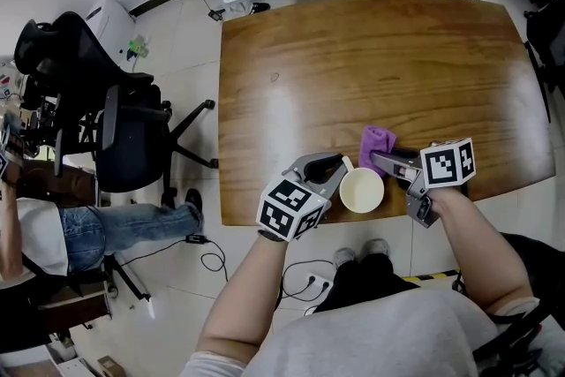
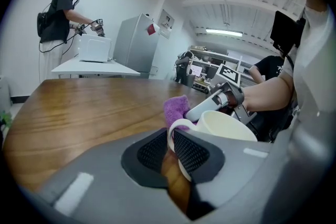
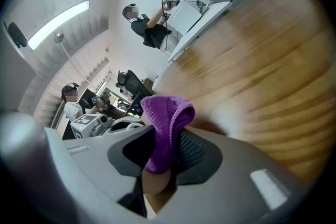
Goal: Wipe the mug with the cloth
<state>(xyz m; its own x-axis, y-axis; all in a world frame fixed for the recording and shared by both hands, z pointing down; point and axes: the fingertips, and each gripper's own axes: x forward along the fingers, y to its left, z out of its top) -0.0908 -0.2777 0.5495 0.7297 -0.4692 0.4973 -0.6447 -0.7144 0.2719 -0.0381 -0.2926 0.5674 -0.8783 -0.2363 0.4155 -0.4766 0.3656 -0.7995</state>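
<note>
Apparently the mug [image 1: 362, 190] hugs the table [image 1: 353, 57] edge, cloth [image 1: 378, 139] just behind.

Bright, even indoor light, with pale glare on the table [image 1: 282, 110]. Both gripper views warp and darken at their edges. Their nearest parts are blurred.

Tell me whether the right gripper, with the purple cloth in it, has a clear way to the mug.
Probably yes: the right gripper holds the cloth just beside the mug, nothing between them; the left gripper grips only the handle.
</note>
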